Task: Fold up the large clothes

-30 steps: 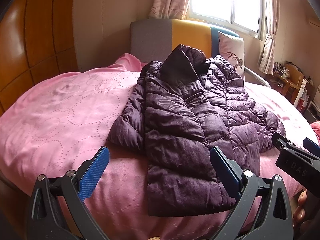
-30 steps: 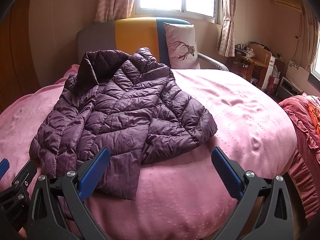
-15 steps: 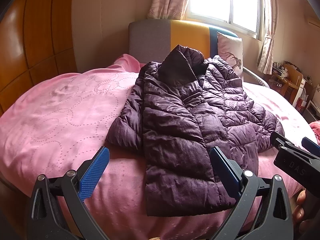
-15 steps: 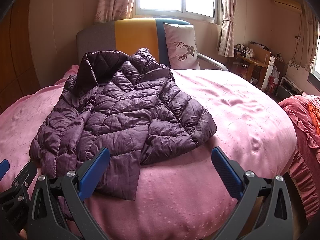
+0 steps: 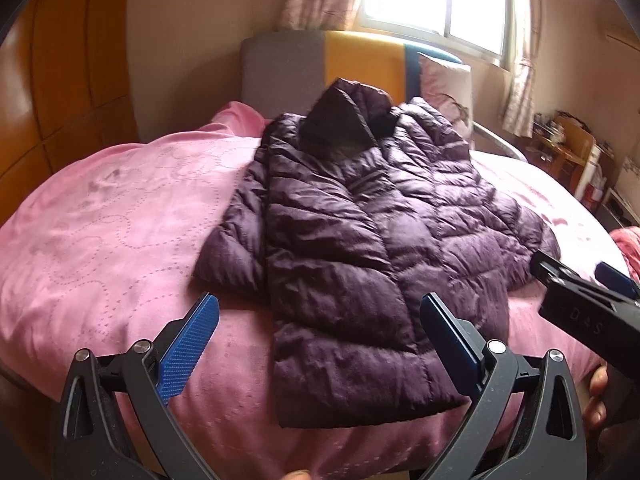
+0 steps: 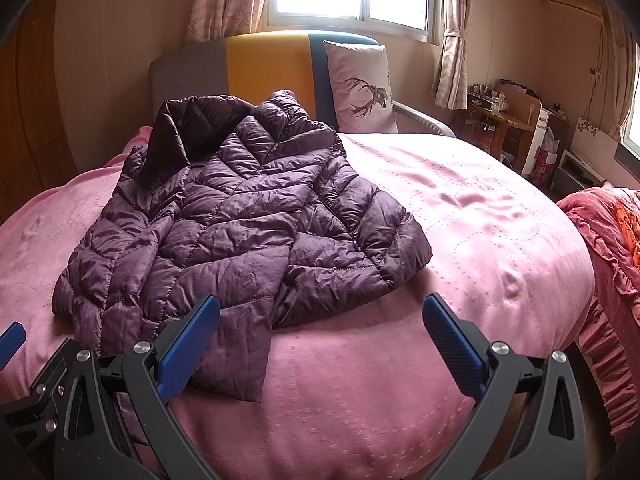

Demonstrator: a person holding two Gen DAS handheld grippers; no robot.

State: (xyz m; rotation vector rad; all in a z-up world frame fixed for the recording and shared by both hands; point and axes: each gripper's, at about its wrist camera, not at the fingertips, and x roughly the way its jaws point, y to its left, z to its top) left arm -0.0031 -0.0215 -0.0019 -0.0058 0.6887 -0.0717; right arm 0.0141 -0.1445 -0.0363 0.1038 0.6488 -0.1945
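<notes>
A dark purple quilted puffer jacket (image 5: 360, 248) lies on a pink bedspread (image 5: 112, 232), collar toward the headboard, both sleeves folded over the body. It also shows in the right wrist view (image 6: 224, 224). My left gripper (image 5: 320, 320) is open and empty, above the bed's near edge just short of the jacket's hem. My right gripper (image 6: 320, 324) is open and empty, near the hem's right side. The right gripper's body shows at the right edge of the left wrist view (image 5: 592, 304).
A grey, yellow and blue headboard (image 6: 264, 68) and a deer-print pillow (image 6: 360, 88) stand at the far end. A wooden wardrobe (image 5: 60, 80) is on the left. A red ruffled cover (image 6: 612, 264) and a cluttered desk (image 6: 508, 120) are on the right.
The left wrist view has shifted slightly left and nearer to the jacket. The right wrist view is almost unchanged. Both grippers stay open.
</notes>
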